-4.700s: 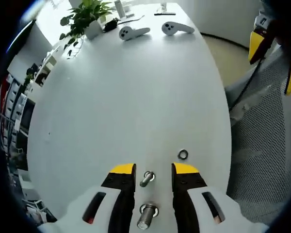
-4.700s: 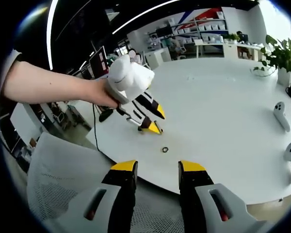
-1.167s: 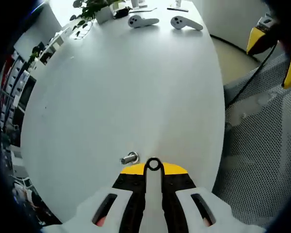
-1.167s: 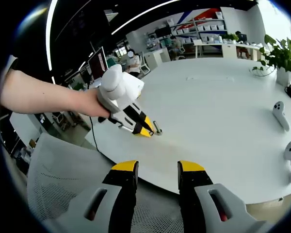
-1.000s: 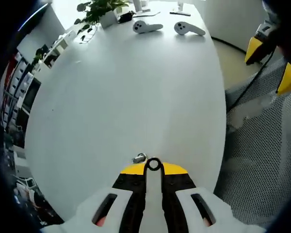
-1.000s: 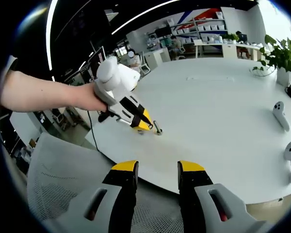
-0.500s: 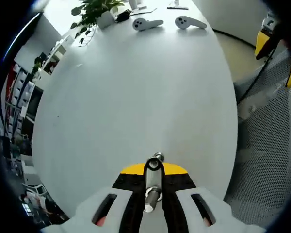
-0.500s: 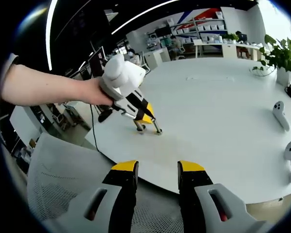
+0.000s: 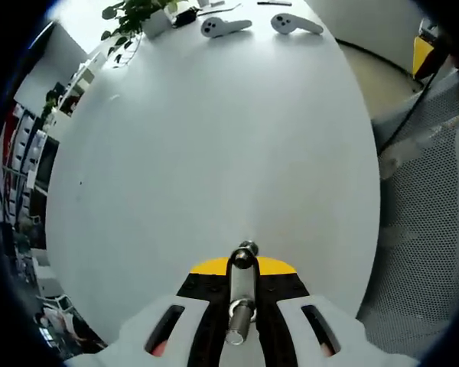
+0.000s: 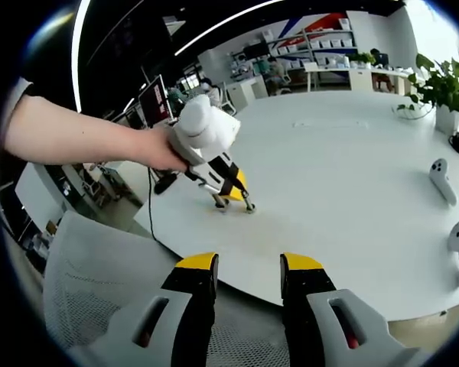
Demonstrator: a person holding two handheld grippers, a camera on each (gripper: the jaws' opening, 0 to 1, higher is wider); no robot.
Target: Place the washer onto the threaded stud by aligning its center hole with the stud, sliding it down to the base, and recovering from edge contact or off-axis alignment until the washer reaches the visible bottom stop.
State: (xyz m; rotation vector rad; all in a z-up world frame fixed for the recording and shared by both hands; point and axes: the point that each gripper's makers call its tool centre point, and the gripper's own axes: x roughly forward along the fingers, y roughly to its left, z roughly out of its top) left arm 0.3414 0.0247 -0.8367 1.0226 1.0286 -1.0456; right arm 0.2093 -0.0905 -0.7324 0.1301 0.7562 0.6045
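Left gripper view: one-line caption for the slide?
Left tool shut on a washer, lined up over the threaded stud above a white table, two controllers at the far edge.

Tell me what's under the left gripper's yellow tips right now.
In the left gripper view, the threaded stud lies between the left gripper's shut jaws, with the dark washer at the tips, above the white table. Whether the stud's base rests on the table is hidden.

White oval table (image 9: 214, 138), two controllers (image 9: 226, 26), potted plant (image 9: 138, 15), stud (image 10: 248, 204)
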